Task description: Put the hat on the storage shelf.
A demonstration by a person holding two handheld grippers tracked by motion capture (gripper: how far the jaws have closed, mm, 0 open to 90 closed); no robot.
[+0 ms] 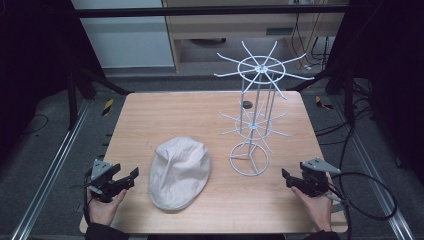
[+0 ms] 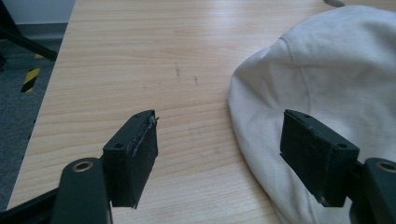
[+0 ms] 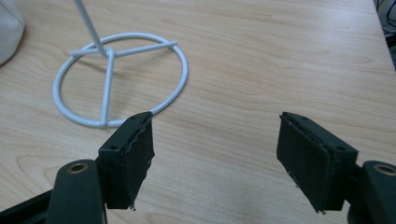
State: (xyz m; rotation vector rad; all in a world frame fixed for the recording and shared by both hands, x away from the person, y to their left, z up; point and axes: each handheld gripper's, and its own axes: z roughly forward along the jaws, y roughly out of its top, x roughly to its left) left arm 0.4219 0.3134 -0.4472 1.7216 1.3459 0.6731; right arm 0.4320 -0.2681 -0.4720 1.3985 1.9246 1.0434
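Left gripper [image 1: 131, 176] sits at the near-left corner of the table [image 1: 200, 107], held in the person's left hand [image 1: 104, 206]. Jaws wide, nothing between them. It points right toward the cap [image 1: 180, 172], close but not touching.

Left gripper view adds detail: left gripper [image 2: 219, 149] frames bare wood between its pads, and the cap [image 2: 327, 74] runs behind the right-side jaw. The seams and soft folds of the cap's pale fabric read clearly here; from the high view they are faint. Whether that jaw touches the fabric I cannot tell. This view also catches a yellow-black floor marker [image 2: 30, 79] off the table's left edge.

Cap lies flat on the table, near-centre, crown up, just left of the wire stand [image 1: 255, 107].

The high view shows the whole stand: ring base, upright rods, two tiers of spoke arms, upright and bare. Right gripper view gives only its ring base [image 3: 116, 74] with cross struts and the foot of one rod, plus a sliver of the cap [image 3: 10, 32] at far left.

Right gripper [image 1: 287, 176] is at the near-right, in the right hand [image 1: 316, 205], pointing left at the stand's base, apart from it. In its own view the right gripper [image 3: 215, 149] has jaws wide with bare wood between. Cable [image 1: 372, 197] loops off the right edge.
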